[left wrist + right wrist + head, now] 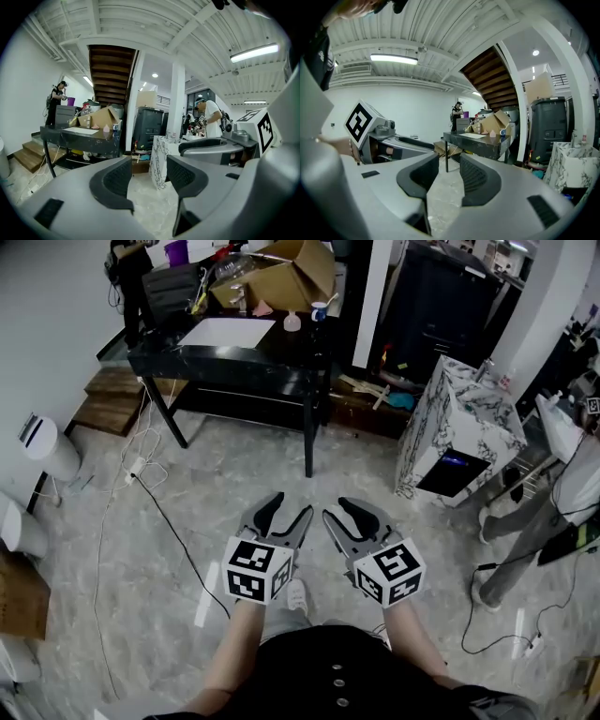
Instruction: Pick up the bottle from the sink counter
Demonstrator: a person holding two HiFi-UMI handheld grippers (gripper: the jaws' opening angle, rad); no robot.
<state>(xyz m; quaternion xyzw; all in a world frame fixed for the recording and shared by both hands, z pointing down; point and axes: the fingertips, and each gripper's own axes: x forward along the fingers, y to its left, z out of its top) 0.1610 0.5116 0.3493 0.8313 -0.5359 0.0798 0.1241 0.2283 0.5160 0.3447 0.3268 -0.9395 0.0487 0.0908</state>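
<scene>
My left gripper (287,512) (149,176) is in front of me with its 2 jaws well apart and nothing between them but the pale floor (187,484) beyond. My right gripper (339,512) (449,171) is just beside it, its jaws parted by a narrower gap and also empty. Both point forward and slightly down, level with each other, and are close but not touching.

Ahead stands a black table (225,357). The 1 bottle (292,322) I can make out clearly, a small pale pink one, stands near the table's right end, just beside a mug (319,311) and well away from both grippers. A white sheet (228,332) lies flat left of it, and an open cardboard box (286,273) sits behind.

To the right stands a marble-patterned counter (459,423) (something small and upright is on its top, too small to identify). A person (131,277) stands at the table's far left end.
</scene>
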